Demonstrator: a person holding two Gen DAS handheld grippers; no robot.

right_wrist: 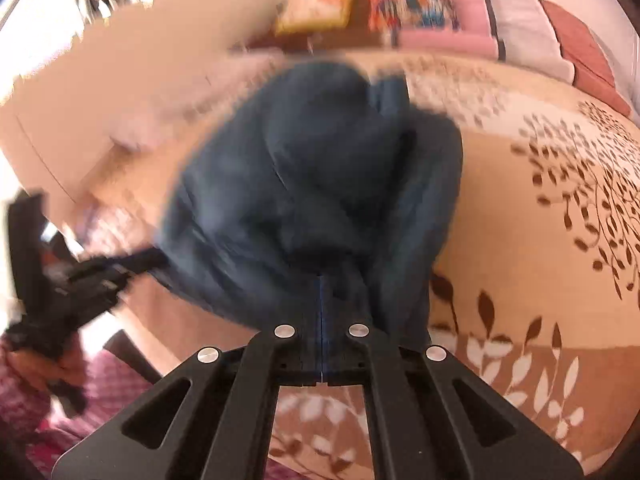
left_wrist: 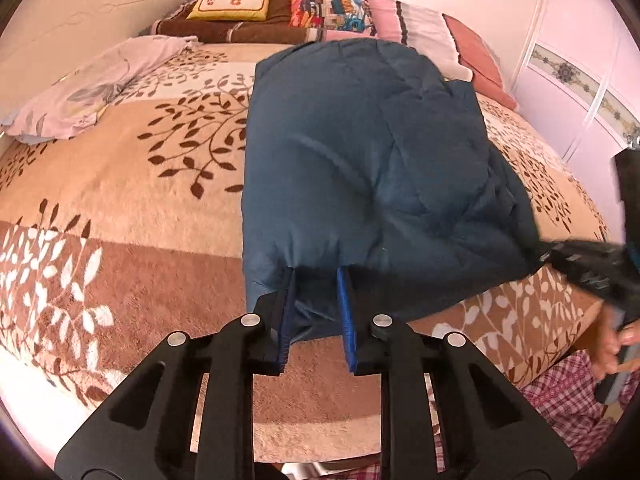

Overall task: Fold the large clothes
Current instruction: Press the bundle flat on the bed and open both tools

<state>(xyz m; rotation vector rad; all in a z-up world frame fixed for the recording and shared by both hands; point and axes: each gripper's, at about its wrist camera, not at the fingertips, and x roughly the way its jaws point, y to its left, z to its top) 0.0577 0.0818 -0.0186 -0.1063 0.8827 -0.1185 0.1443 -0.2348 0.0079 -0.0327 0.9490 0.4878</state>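
A large dark blue padded garment (left_wrist: 360, 152) lies on the bed, folded into a long bundle; it also fills the middle of the blurred right wrist view (right_wrist: 320, 184). My left gripper (left_wrist: 318, 276) has its blue fingers apart with the garment's near hem bunched between them. My right gripper (right_wrist: 322, 280) is shut on the garment's near edge, and it shows at the garment's right corner in the left wrist view (left_wrist: 560, 258). The left gripper shows at the left of the right wrist view (right_wrist: 144, 260).
The bed (left_wrist: 120, 208) has a tan leaf-patterned blanket. Several cushions (left_wrist: 232, 0) line its head, and a lilac floral cloth (left_wrist: 88, 88) lies at far left. A pink wardrobe (left_wrist: 580, 92) stands at right. The bed's near edge is below me.
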